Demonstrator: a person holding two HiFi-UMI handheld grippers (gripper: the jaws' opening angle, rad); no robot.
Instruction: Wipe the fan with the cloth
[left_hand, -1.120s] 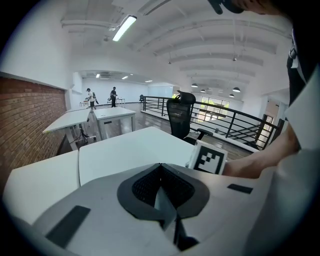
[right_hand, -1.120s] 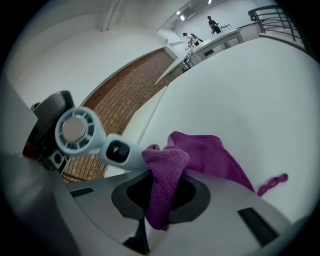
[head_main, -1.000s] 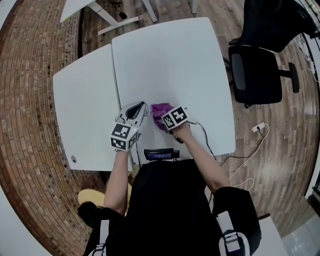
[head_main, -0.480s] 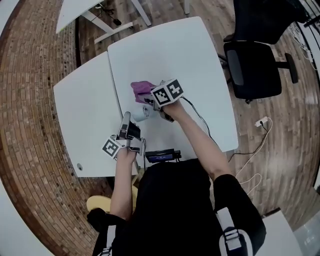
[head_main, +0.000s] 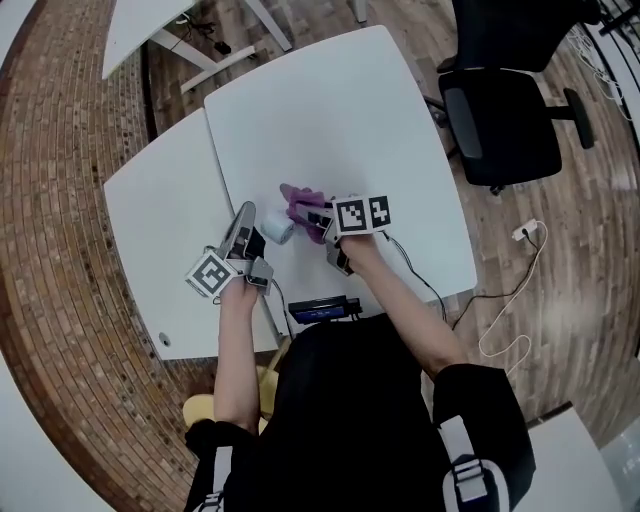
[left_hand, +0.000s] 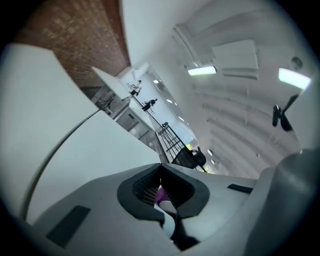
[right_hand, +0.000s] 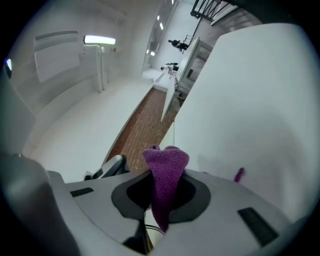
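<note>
A small white fan (head_main: 277, 226) sticks out from the tip of my left gripper (head_main: 255, 232), which is shut on it just above the white table (head_main: 350, 110). In the left gripper view the jaws of the left gripper (left_hand: 162, 200) are closed, with a white part of the fan (left_hand: 167, 212) between them. My right gripper (head_main: 318, 218) is shut on a purple cloth (head_main: 301, 205), which hangs right beside the fan. In the right gripper view the cloth (right_hand: 166, 170) bulges up out of the closed jaws of the right gripper (right_hand: 162, 200).
A second white table (head_main: 160, 220) adjoins on the left. A black office chair (head_main: 500, 110) stands to the right. A black device (head_main: 322, 308) is at the table's near edge, and a cable (head_main: 415, 270) runs off it to a power strip (head_main: 523, 232) on the wooden floor.
The right gripper carried the cloth away over the table, then brought it back beside the fan. The left gripper with the fan drew a little toward the near left.
</note>
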